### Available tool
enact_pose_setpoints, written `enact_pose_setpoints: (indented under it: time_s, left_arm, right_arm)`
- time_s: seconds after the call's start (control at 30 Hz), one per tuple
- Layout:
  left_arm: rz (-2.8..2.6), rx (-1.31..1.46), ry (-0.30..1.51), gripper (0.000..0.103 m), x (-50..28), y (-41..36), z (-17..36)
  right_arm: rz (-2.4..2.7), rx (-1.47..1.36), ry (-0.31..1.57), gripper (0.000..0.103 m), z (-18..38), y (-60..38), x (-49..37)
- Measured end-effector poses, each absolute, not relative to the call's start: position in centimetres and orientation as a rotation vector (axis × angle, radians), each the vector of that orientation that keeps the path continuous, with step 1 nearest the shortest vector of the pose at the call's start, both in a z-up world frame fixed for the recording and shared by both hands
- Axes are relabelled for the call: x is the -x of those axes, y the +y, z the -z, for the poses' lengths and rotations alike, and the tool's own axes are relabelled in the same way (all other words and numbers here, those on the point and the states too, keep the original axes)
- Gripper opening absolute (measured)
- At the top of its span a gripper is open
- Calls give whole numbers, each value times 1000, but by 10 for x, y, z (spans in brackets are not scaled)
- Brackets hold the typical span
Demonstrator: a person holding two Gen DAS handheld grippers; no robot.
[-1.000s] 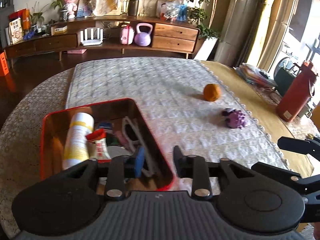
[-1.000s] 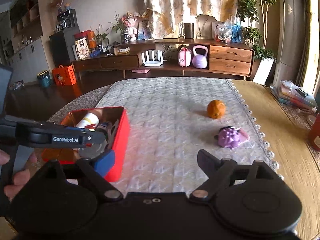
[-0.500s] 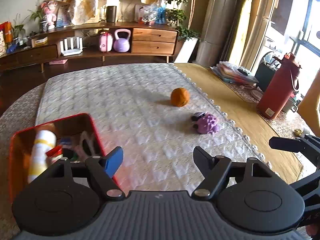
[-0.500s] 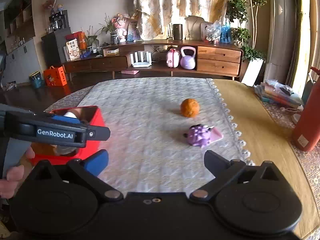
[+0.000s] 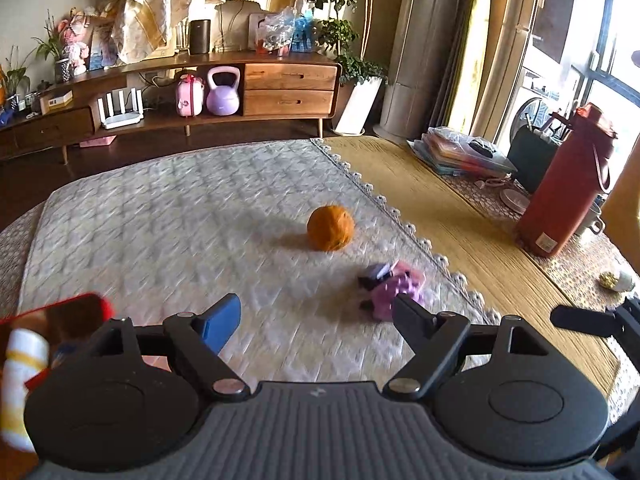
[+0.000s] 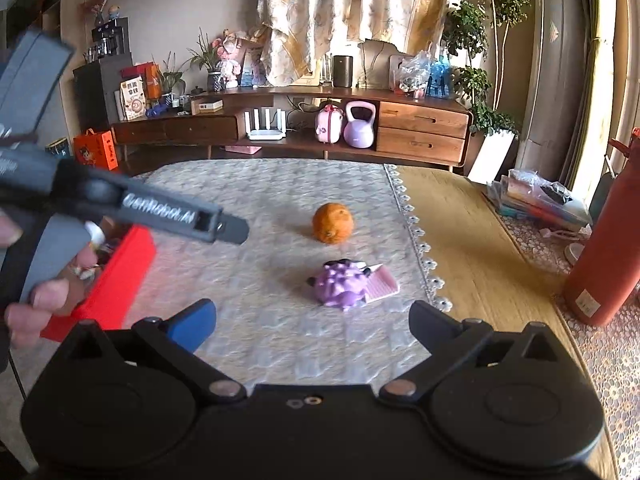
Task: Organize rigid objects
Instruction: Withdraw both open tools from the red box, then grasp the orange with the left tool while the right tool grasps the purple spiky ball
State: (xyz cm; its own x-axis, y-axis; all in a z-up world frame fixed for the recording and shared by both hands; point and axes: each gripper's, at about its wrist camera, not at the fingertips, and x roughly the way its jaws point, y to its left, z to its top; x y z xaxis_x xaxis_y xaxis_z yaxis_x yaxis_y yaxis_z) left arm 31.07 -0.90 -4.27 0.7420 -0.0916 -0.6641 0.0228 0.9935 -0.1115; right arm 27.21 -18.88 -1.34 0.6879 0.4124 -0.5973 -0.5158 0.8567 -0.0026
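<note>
An orange ball [image 5: 330,227] [image 6: 333,223] and a purple spiky toy [image 5: 394,286] [image 6: 340,285] with a pink ridged piece lie on the white quilted cloth [image 5: 168,216]. A red box [image 6: 116,280] [image 5: 60,316] with a white bottle [image 5: 20,364] and other items stands at the left. My left gripper [image 5: 316,320] is open and empty, with the purple toy just beyond its right fingertip. My right gripper [image 6: 312,320] is open and empty, a little short of the purple toy. The left gripper's body [image 6: 132,208] shows at the left of the right wrist view.
A tall red flask [image 5: 568,188] [image 6: 608,248] stands on the bare wooden table at the right. A stack of wrapped papers [image 5: 460,152] lies behind it. A small wrapped item [image 5: 616,280] lies near the right edge. A low sideboard [image 5: 200,92] stands beyond the table.
My left gripper opened and swung right, away from the red box toward the ball and purple toy. The right gripper also turned right and moved closer to the toy.
</note>
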Motion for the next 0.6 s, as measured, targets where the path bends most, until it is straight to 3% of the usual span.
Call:
enact_pose_setpoints:
  time_s: [0.6]
  left_arm:
    - [65,30,757,83,-428,-32,90]
  right_arm:
    - [-570,214,667,101,57,-171,-344]
